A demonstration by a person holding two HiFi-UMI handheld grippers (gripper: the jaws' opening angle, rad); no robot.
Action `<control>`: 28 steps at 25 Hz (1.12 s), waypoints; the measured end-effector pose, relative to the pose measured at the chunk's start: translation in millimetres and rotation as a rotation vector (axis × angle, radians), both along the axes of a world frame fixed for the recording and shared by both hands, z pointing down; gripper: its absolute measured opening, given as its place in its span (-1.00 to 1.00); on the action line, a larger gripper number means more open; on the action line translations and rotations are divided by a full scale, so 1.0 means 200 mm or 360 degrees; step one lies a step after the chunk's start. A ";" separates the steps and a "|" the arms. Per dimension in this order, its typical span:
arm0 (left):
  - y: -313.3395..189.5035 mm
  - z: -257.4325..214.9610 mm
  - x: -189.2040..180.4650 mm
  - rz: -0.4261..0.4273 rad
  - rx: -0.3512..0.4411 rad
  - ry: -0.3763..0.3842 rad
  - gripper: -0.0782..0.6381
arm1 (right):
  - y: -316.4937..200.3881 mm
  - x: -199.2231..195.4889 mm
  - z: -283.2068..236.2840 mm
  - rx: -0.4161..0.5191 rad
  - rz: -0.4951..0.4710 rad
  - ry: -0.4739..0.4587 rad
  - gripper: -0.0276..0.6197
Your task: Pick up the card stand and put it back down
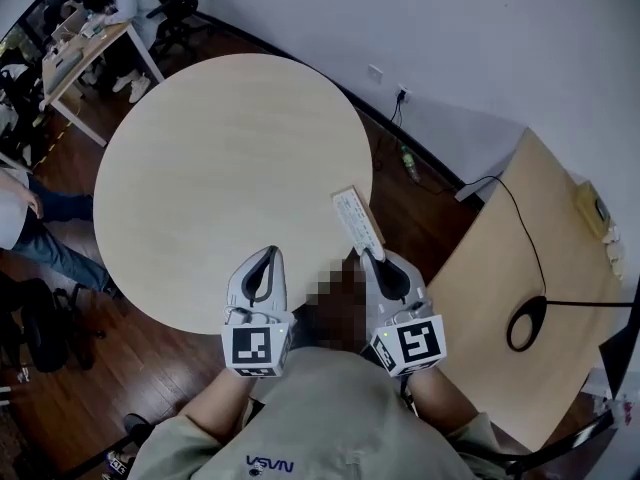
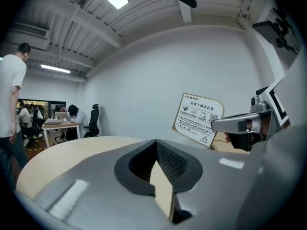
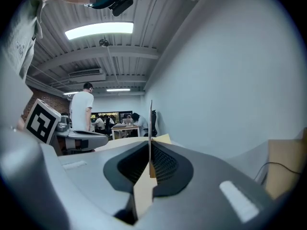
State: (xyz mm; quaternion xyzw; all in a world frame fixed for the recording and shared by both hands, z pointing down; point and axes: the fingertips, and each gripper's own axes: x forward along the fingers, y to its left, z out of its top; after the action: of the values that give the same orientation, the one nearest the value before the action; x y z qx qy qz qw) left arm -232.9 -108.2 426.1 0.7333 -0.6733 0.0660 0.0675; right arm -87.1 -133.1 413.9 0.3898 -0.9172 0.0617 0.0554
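Card stand (image 1: 357, 220) at round table's (image 1: 200, 178) right edge, between right tongs (image 1: 372, 256)

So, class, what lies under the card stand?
Under the card stand, clamped by the right gripper, the round table and dark floor show. The card itself covers whether its base touches the tabletop.

The shirt (image 1: 310, 423) reads NASA upside down; the card stand (image 2: 199, 120) bears small Chinese print.

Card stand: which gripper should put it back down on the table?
Right. The right gripper is shut on the card stand at the table's edge; the left gripper holds nothing.
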 end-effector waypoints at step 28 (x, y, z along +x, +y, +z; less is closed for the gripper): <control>-0.19 0.44 -0.73 -0.0032 -0.0300 -0.0044 -0.76 | -0.28 -0.98 1.20 -0.0461 -0.0365 0.0302 -0.87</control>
State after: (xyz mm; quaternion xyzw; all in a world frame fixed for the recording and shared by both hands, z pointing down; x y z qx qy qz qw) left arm -379.0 -147.0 515.0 0.7159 -0.6723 0.1385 0.1276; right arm -282.4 -188.7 654.8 0.2747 -0.9277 0.1494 0.2037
